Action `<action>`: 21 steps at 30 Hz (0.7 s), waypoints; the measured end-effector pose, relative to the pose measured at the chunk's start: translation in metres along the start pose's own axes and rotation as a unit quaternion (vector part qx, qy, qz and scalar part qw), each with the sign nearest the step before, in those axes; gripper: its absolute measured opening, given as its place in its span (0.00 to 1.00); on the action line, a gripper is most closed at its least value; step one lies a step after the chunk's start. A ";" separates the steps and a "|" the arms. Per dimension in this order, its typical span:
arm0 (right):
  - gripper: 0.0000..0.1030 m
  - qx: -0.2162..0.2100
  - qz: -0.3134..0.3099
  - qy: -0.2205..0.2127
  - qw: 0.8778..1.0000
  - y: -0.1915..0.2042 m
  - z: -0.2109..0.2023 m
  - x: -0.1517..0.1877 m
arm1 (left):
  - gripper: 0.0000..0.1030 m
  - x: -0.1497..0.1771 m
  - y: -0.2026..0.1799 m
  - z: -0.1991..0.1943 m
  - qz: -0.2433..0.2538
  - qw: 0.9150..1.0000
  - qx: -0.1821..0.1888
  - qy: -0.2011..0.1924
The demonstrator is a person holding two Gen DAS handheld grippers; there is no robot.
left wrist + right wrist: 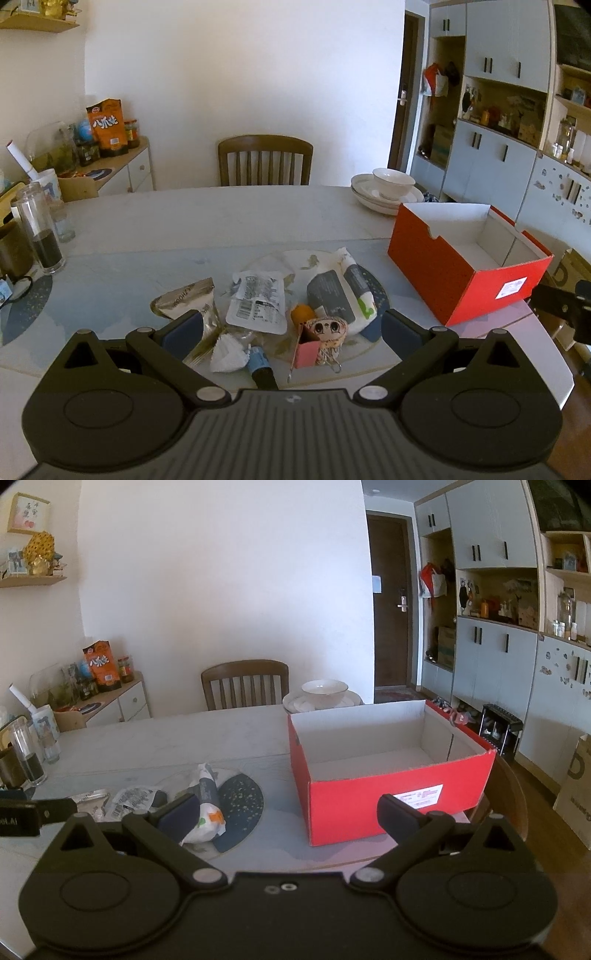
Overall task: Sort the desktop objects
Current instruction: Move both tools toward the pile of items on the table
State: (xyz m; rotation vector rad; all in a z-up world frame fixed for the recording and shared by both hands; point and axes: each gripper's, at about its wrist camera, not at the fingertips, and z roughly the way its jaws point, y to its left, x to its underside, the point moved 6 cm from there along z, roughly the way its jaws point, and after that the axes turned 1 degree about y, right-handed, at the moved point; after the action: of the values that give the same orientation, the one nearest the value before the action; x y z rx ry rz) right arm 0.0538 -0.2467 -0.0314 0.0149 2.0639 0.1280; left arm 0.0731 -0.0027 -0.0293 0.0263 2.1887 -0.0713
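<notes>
A pile of small objects lies on the table in the left wrist view: a silver foil packet (186, 301), a white printed sachet (258, 302), a grey-and-white pouch (341, 291), a small orange ball (302, 314), a doll-face keychain (328, 332), a pink box (307, 352), a folded white mask (227, 354) and a blue-capped tube (260, 363). My left gripper (290, 328) is open and empty, just above and before the pile. An empty red box (391, 760) stands to the right. My right gripper (288, 812) is open and empty, before the box's near left corner.
A stack of white bowls and plates (388, 188) sits behind the box. A glass jar (38, 229) and cups stand at the table's left edge. A wooden chair (264, 160) is at the far side. A dark round placemat (240, 808) lies under the pouch.
</notes>
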 end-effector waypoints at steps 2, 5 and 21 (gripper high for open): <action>0.99 0.000 -0.006 0.000 1.000 0.002 0.003 0.000 | 1.00 -0.001 0.001 0.002 0.002 1.000 0.000 -0.001; 0.99 -0.007 -0.012 0.003 1.000 0.006 0.007 0.001 | 1.00 -0.003 0.006 0.008 -0.004 1.000 0.000 0.004; 0.99 -0.015 -0.024 0.017 0.999 0.043 0.053 -0.004 | 1.00 -0.011 0.053 0.056 0.014 1.000 -0.020 0.020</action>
State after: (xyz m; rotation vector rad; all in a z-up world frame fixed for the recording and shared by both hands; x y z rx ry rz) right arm 0.1006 -0.1994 -0.0484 -0.0553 2.0942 0.1319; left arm 0.1274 0.0469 -0.0547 0.0361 2.2276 -0.0114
